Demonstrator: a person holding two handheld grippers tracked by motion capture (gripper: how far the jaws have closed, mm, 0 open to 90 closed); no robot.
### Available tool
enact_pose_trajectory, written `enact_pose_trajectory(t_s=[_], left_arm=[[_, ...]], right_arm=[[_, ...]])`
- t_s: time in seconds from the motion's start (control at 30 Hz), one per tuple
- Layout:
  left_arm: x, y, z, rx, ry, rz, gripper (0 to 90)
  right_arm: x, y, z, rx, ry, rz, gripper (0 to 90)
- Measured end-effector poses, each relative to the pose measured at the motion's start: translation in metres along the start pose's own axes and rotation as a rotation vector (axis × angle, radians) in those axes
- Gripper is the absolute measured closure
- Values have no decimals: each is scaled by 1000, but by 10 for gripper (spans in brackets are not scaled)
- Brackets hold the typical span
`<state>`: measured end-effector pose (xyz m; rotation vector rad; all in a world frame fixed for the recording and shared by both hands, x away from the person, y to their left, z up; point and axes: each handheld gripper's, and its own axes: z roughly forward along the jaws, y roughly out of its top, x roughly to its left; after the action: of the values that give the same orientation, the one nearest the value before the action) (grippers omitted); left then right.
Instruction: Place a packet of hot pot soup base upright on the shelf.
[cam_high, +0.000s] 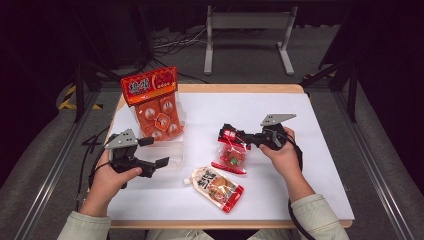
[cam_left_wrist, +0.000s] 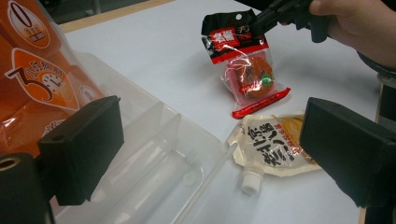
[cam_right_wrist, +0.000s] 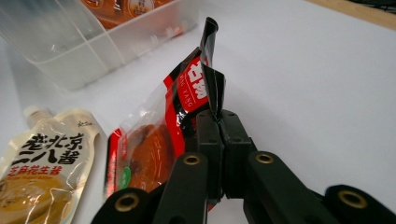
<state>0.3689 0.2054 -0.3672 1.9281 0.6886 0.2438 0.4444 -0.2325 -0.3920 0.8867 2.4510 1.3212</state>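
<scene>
While pinched at top betw. R fingers (cam_right_wrist: 219, 123), snack pouch (cam_high: 231, 152) hangs, L fingers (cam_left_wrist: 299, 154) apart.

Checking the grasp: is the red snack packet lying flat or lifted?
Lifted at its top: the right gripper pinches the red snack packet by its black upper edge; its bottom meets the table.

The white bench (cam_high: 280, 165) is evenly and brightly lit from above in the high view, while the floor and room beyond it fall off into near black; shadows under the things are soft and short; that picture is slightly soft all over; glare streaks the red snack packet (cam_left_wrist: 245, 70) and the clear plastic tray (cam_left_wrist: 159, 158) in the left gripper view; the near black jaws there look blurred; in the right gripper view the spouted sauce pouch (cam_right_wrist: 46, 163) is soft.
</scene>
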Motion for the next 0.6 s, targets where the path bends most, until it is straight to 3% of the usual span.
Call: enact_pose_trajectory(t_s=[0.6], left_arm=[[-1, 1, 1, -1, 2, 9, 68]], right_arm=[[20, 19, -27, -62, -5, -84, 899]])
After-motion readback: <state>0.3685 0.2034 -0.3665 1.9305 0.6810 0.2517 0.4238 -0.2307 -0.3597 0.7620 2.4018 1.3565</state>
